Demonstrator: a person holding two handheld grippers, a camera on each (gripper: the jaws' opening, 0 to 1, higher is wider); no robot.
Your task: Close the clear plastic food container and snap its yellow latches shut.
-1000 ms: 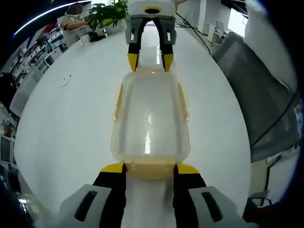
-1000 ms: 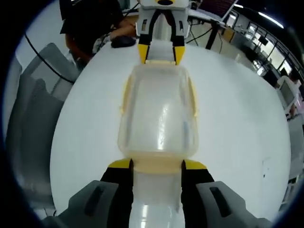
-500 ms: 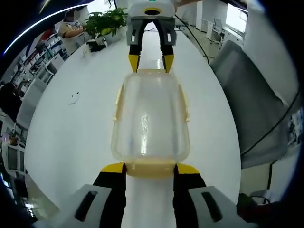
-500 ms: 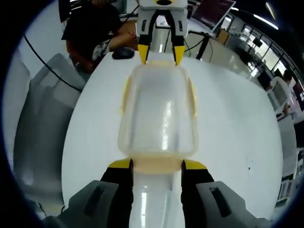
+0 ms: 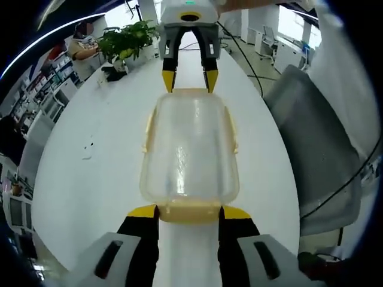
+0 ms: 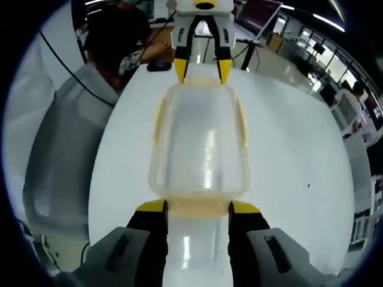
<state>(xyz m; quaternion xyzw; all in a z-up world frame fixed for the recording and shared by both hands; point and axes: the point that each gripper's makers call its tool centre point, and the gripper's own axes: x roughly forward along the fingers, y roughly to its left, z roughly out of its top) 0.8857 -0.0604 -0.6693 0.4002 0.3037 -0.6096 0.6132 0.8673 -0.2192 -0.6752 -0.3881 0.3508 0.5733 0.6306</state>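
In the left gripper view, we see the clear plastic food container [image 5: 189,149] above the white table [image 5: 90,179], with its lid on. Our left gripper [image 5: 188,210] is at the bottom, and its two black and yellow jaws are spread apart, one on each side of the yellow latch [image 5: 189,210] at the near end of the box. The tips touch that end, so the box sits between them. At the far end the right gripper [image 5: 190,76] comes in from the top, and its yellow tips sit at the other end of the box. A green plant [image 5: 127,40] stands far back on the table, and a grey chair [image 5: 323,161] is beside the table. In the right gripper view, we see the same box [image 6: 199,143] from the other end. Our right gripper [image 6: 198,207] has its jaws apart, one on each side of the near latch [image 6: 198,206], touching that end. The left gripper [image 6: 203,67] is at the far end. A person in a dark shirt [image 6: 116,33] sits beyond the table [image 6: 293,167]. The side latches [image 6: 242,122] look flat against the box, but we cannot tell if they are snapped.
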